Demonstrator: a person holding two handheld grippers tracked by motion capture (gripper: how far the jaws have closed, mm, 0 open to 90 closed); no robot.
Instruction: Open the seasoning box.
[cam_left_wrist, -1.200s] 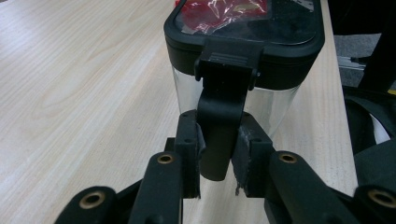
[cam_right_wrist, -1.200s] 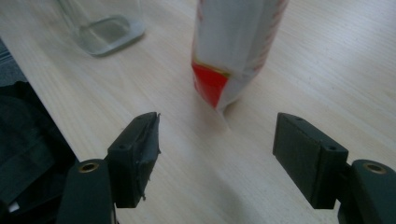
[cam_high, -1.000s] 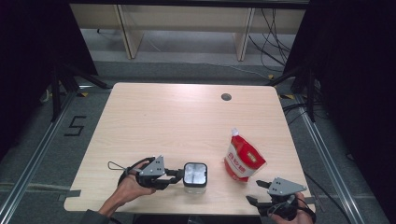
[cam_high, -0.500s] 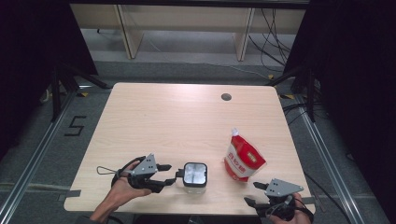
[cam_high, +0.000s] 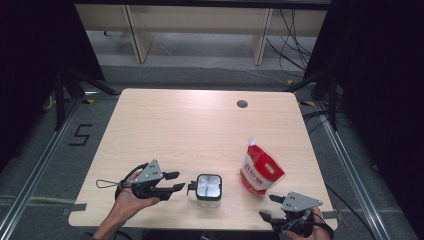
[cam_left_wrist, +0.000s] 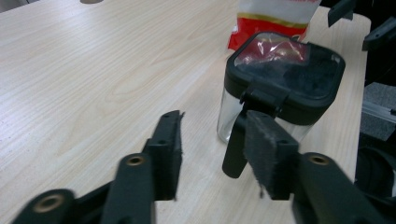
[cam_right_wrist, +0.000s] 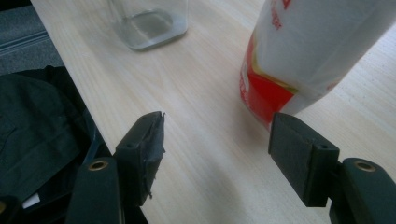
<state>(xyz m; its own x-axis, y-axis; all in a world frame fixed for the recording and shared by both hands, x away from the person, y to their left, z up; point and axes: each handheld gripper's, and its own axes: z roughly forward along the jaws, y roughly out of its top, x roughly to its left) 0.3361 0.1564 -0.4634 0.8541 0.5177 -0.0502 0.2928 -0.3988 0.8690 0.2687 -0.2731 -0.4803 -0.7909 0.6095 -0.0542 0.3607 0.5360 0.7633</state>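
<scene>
We look down on a light wooden table (cam_high: 190, 130) with a round cable hole (cam_high: 242, 104) near its far right. Grey floor (cam_high: 200, 55) surrounds it, marked with a "5" (cam_high: 80, 135) at left. Pale shelving (cam_high: 200, 20) stands far; cables (cam_high: 295, 30) trail at right.

The pouch (cam_right_wrist: 317, 51) is cut off at twelve o'clock; the jar (cam_right_wrist: 148, 21) likewise.
</scene>
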